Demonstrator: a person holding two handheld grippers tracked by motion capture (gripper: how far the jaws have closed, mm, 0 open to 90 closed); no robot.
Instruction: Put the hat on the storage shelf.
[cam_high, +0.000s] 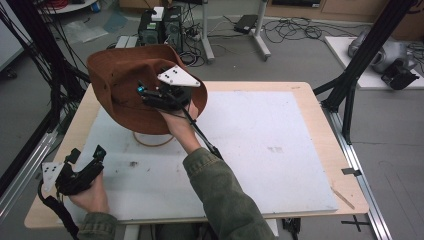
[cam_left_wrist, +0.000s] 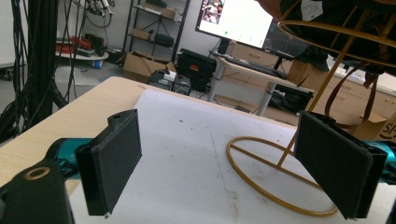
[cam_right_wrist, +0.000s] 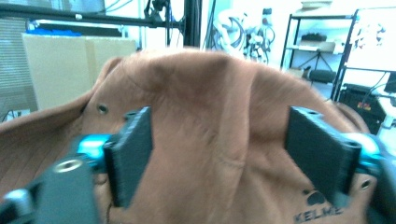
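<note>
One brown hat (cam_high: 125, 85), soft suede-like fabric with a curled brim, sits on one gold wire stand (cam_left_wrist: 280, 177) with a round ring base, at the far left of the white board (cam_high: 260, 150). The right gripper (cam_right_wrist: 219, 158) is released, jaws spread over the crown. The left gripper (cam_left_wrist: 224, 172) is released and empty, near the table's front left corner.

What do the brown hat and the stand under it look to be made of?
Brown hat: soft, matte, suede-like fabric or leather, going by its creases, metal eyelets and printed logo; which one is unclear. Stand: thin wire or rod with a glossy gold finish, probably metal, judging by its ring base, slim upright and hoops that keep their shape under the hat.
</note>
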